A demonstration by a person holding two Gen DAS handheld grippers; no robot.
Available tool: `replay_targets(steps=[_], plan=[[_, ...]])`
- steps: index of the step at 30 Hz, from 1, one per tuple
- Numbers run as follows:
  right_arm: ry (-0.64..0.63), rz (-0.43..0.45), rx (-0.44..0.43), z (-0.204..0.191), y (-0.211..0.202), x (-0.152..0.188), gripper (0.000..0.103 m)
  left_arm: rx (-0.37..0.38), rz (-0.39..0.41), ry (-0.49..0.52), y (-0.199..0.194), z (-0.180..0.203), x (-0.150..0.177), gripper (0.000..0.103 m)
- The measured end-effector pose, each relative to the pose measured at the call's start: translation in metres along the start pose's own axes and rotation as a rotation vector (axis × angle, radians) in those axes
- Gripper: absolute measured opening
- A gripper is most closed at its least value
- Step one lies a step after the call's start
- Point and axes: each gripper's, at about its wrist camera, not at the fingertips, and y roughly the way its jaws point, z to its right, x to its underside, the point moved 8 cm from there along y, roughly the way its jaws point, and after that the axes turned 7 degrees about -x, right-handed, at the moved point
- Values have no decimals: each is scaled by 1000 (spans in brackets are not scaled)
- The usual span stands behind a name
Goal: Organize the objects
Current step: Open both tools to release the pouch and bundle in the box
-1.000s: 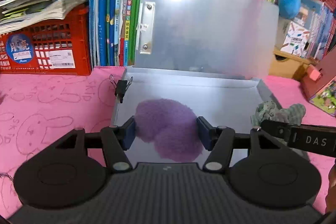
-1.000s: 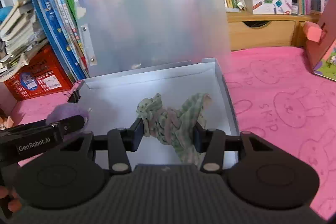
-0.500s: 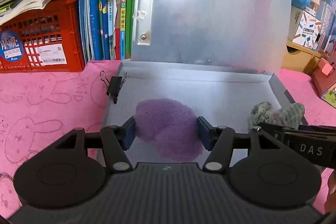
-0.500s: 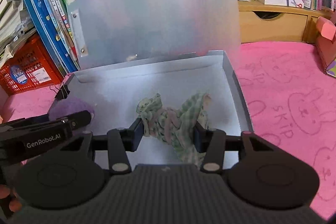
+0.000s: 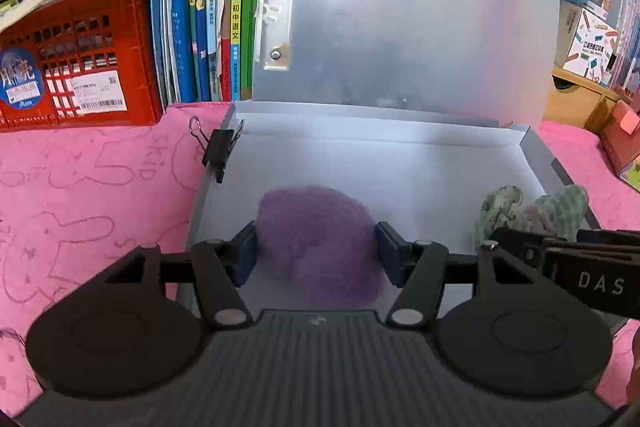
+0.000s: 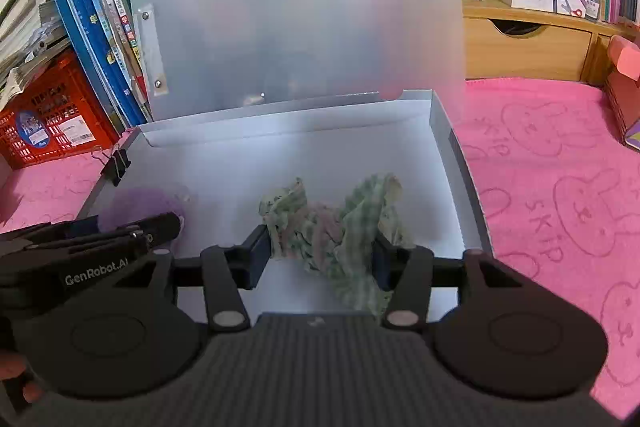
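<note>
Purple fluff, a pom-pom (image 5: 316,239), sits pinched between the left gripper (image 5: 316,253) pads, low over the open grey file box (image 5: 400,147). Right gripper (image 6: 318,255) jaws have just been opening, the green checked cloth (image 6: 336,227) between them over the box floor; whether both pads touch it I cannot tell.

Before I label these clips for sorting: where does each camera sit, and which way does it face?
Left wrist: on the left claw, facing down into the open grey box at the purple fluffy item; right claw intrudes at right.
Right wrist: on the right claw, facing the checked cloth; left claw and fingertips at left.
Shared: box, both items, binder clip.
</note>
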Motion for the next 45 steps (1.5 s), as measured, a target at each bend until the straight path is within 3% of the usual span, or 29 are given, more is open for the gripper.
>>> replay_targets(steps=[3, 5, 14, 23, 31, 38, 45], plan=[[-1, 21, -3, -1, -5, -1, 81, -15, 8, 16, -5, 1, 0, 73], [2, 30, -7, -2, -10, -2, 83, -14, 25, 16, -11, 1, -2, 79], [-52, 76, 8, -11, -51, -4, 86, 42, 48, -7, -51, 3, -11, 84], [-104, 167, -12, -29, -122, 12, 89, 79, 118, 44, -125, 2, -2, 85], [-159, 257, -52, -45, -175, 56, 92, 121, 188, 55, -183, -17, 36, 87], [-204, 276, -72, -53, -198, 96, 92, 137, 253, 44, -219, -37, 84, 88], [-182, 300, -52, -46, -212, 127, 92, 159, 230, 11, -232, -53, 130, 89]])
